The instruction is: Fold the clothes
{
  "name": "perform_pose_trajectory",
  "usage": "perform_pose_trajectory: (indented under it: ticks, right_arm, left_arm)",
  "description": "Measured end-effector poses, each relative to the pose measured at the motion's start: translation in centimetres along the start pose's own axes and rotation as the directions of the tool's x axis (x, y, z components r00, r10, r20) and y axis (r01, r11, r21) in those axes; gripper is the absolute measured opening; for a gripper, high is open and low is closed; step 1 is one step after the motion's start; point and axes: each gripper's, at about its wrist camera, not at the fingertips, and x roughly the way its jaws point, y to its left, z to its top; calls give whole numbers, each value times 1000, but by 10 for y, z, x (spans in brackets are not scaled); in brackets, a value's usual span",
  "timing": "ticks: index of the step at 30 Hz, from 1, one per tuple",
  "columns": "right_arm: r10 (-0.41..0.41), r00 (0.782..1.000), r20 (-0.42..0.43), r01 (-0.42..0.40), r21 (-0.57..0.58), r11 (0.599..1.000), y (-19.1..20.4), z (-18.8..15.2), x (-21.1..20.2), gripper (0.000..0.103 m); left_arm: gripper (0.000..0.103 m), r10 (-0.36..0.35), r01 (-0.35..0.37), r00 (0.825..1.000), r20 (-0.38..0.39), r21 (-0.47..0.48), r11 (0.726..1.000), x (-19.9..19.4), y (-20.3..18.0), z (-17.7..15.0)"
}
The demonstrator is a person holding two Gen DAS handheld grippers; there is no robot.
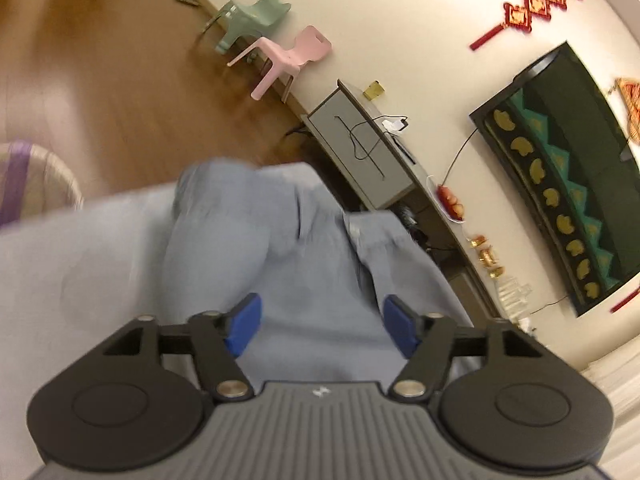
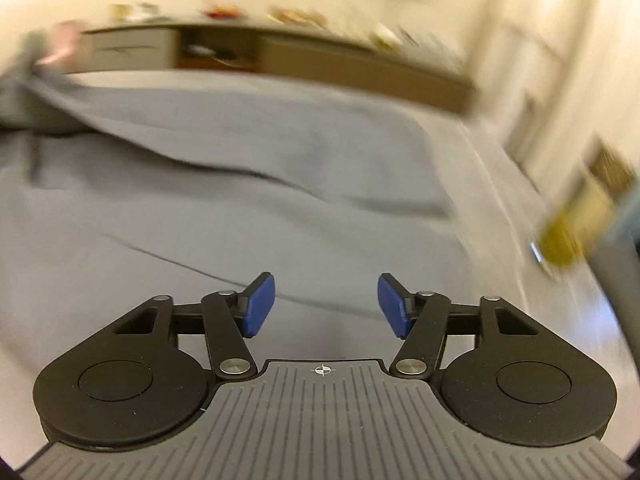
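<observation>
My left gripper [image 1: 320, 326]: blue pads spread apart, nothing between them; it hangs over the cloth.
My right gripper [image 2: 326, 306]: blue pads also spread apart, pinching nothing.
Light blue-grey garment [image 1: 288, 232]: bunched in soft folds at 12 o'clock from my left pads, lying on the pale grey bed surface [image 2: 496, 208].
Same garment, right view [image 2: 240, 152]: spread wide, with a lifted fold toward 10 o'clock.
Pink plastic child chair [image 1: 288, 60]: on the wooden floor [image 1: 100, 60], far at 12 o'clock.

Garment [image 1: 304, 232] on bed [image 1: 80, 264]
</observation>
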Motion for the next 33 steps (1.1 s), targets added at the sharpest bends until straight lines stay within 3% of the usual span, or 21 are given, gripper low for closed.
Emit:
perform_pose_trajectory:
  ticks: [4, 7, 10, 13, 14, 16, 18, 19, 20, 21, 22, 23, 24, 25, 26, 28, 33]
  right_arm:
    - [93, 992, 89, -83, -107, 991, 40, 14, -23, 60]
    - [250, 963, 98, -235, -144, 961, 76, 30, -37, 61]
    - [459, 885, 75, -431, -241, 870, 151, 50, -45, 67]
    - [607, 793, 45, -552, -367, 749, 239, 63, -46, 73]
    - [626, 779, 34, -565, -397, 724, 265, 64, -45, 74]
    - [619, 785, 12, -553, -436, 710, 298, 65, -34, 74]
    - [600, 800, -12, -537, -461, 707, 320, 64, -21, 73]
    - [587, 809, -27, -533, -454, 714, 327, 64, -18, 71]
    - [577, 815, -41, -533, -444, 720, 329, 64, -12, 66]
    - [565, 823, -64, -532, -439, 724, 329, 64, -7, 63]
    - [552, 829, -87, -531, -433, 729, 330, 64, -3, 57]
    - [539, 835, -110, -529, -427, 733, 331, 63, 2, 55]
    - [536, 836, -120, -534, -407, 741, 327, 65, 5, 55]
    - [532, 837, -131, -537, -387, 749, 323, 66, 8, 55]
    - [528, 837, -142, -540, -368, 757, 320, 68, 11, 56]
    - [510, 848, -141, -521, -393, 758, 320, 68, 9, 56]
    - [496, 858, -132, -508, -360, 783, 315, 65, 5, 57]
  left_arm:
    - [76, 46, -45, 999, -4, 165, 985, 35, -13, 64]
    - [76, 74, -55, 997, -36, 379, 924, 56, -32, 90]
    - [75, 100, 4, 982, -160, 549, 836, 86, -43, 86]
    - [75, 115, 55, 963, -244, 597, 800, 106, -36, 77]
    - [75, 112, 71, 958, -262, 600, 797, 111, -33, 76]
    - [80, 104, 106, 948, -300, 609, 786, 120, -26, 74]
    - [79, 90, 153, 937, -338, 627, 764, 126, -21, 74]
    - [67, 80, 180, 930, -360, 633, 753, 131, -20, 73]
    - [43, 46, 215, 927, -371, 629, 747, 130, -21, 76]
    - [6, -7, 255, 928, -373, 620, 742, 125, -23, 78]
    - [3, -60, 294, 925, -374, 611, 735, 119, -25, 81]
    - [3, -203, 375, 915, -349, 548, 748, 101, -17, 92]
    - [3, -408, 494, 869, -279, 442, 749, 73, -2, 109]
    - [3, -510, 550, 835, -208, 353, 757, 58, 16, 122]
    - [3, -538, 557, 830, -150, 274, 784, 55, 38, 132]
    - [3, -533, 555, 832, -156, 204, 807, 57, 63, 133]
    - [8, -594, 609, 793, -138, 131, 782, 34, 87, 119]
